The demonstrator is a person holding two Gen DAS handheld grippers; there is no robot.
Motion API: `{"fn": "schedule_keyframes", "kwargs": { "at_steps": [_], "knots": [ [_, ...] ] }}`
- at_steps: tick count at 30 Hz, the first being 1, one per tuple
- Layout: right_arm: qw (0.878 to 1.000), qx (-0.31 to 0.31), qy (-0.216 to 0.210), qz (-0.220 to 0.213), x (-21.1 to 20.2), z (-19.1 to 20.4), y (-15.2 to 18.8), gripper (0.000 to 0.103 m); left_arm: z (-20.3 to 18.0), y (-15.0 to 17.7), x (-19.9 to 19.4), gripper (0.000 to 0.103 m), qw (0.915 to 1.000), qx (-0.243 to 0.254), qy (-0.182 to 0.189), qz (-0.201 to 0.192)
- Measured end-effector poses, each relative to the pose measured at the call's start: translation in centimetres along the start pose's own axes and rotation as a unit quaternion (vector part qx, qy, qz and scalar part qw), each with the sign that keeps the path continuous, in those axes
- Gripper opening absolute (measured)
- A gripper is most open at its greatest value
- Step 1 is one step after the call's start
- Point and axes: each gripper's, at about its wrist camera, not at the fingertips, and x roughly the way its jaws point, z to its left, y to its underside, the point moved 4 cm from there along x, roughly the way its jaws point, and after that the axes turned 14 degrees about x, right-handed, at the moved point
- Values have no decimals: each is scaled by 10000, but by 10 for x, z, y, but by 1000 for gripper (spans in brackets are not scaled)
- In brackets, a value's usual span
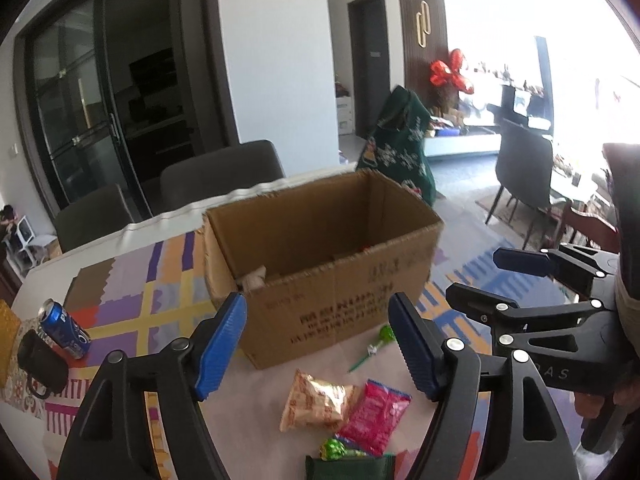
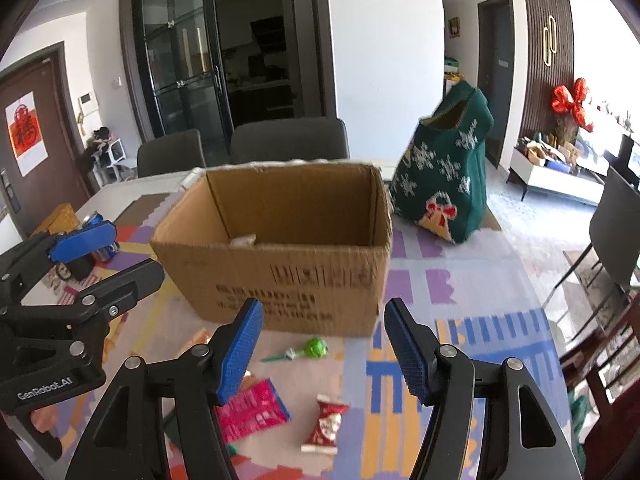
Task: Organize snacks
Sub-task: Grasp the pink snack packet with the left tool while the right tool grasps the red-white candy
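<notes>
"GenRobot.AI" marks left gripper (image 2: pixel 94 254); blue Pepsi can (image 1: pixel 64 328) lies tipped.

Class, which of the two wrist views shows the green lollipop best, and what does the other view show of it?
The right wrist view shows the green lollipop best: it lies whole and unblocked on the cloth before the cardboard box. In the left wrist view the lollipop lies beside a blue gripper pad that crowds its head.

Green knitted bag (image 2: pixel 444 176), red balloon (image 2: pixel 572 102), chairs (image 2: pixel 288 140).
</notes>
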Motion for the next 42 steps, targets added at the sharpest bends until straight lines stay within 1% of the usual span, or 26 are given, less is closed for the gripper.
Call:
{"fn": "schedule_keyframes", "kwargs": {
  "at_steps": [4,10,17,23,30,39,42],
  "knots": [
    [9998,102,97,139,2,-9,14,68,-9,8,5,73,9997,92,197,110],
    [9991,125,274,312,6,-18,34,68,-26,21,13,73,9979,372,466,272],
    [9977,112,345,569,15,-23,56,68,-42,39,23,73,9943,592,757,465],
    [9957,120,412,825,26,-28,74,68,-54,56,40,73,9894,767,1028,677],
    [9922,159,534,1118,42,-36,92,68,-68,75,61,73,9806,1041,1328,994],
    [9895,185,610,1300,56,-41,104,68,-79,91,86,73,9723,1261,1462,1315],
    [9886,221,605,1359,60,-43,106,68,-82,92,90,73,9714,1343,1468,1296]
  ]
}}
